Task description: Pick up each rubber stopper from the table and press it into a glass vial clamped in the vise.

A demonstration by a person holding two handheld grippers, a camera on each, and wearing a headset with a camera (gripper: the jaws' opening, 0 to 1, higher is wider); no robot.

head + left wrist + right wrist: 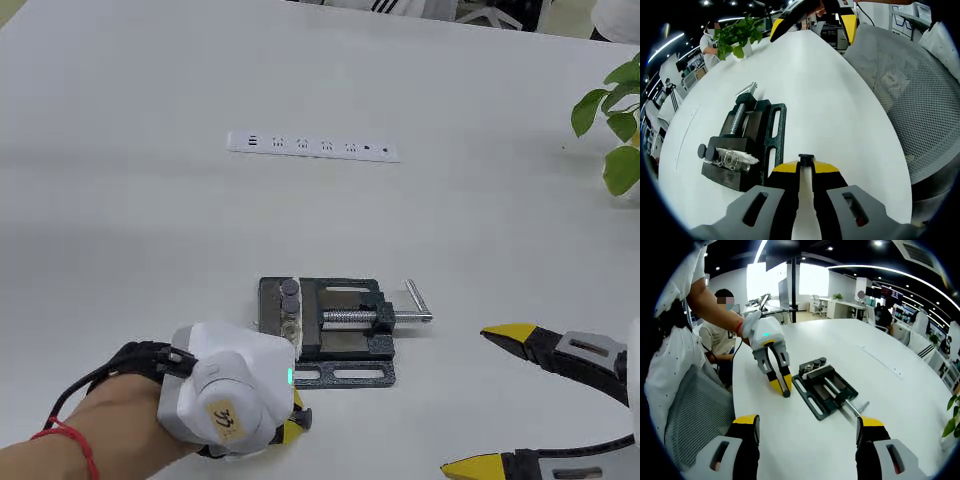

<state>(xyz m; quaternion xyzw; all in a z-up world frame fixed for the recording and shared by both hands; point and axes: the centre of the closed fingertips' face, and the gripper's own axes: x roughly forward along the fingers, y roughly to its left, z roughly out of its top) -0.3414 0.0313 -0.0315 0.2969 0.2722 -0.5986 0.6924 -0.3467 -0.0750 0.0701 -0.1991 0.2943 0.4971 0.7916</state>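
Transfer step of the stoppering task. In the left gripper view we see the left gripper (806, 169), a white body with yellow-tipped jaws, closed on a small dark rubber stopper (806, 159) that juts from between the jaw tips. Ahead of these tips and off to their left stands the black cast-metal bench vise (752, 135) on the white tabletop (840, 100). The stopper is held near the vise base but not over its clamp. Clamped in the vise is a row of clear glass vials (735, 159). Two of them carry seated stoppers (707, 151), and the one nearest the gripper looks open, though glare keeps us from being sure. The right gripper (809, 424), seen in its own view, has its yellow-tipped jaws wide apart and empty, well clear of the vise, whose screw handle points toward it. We judge that pick-up is done and insertion is in hand. The next move calls for lifting the stopper above the vise, centring it over the open vial mouth, and pressing straight along the vial's axis; a skewed push could tip the stopper or stress the glass
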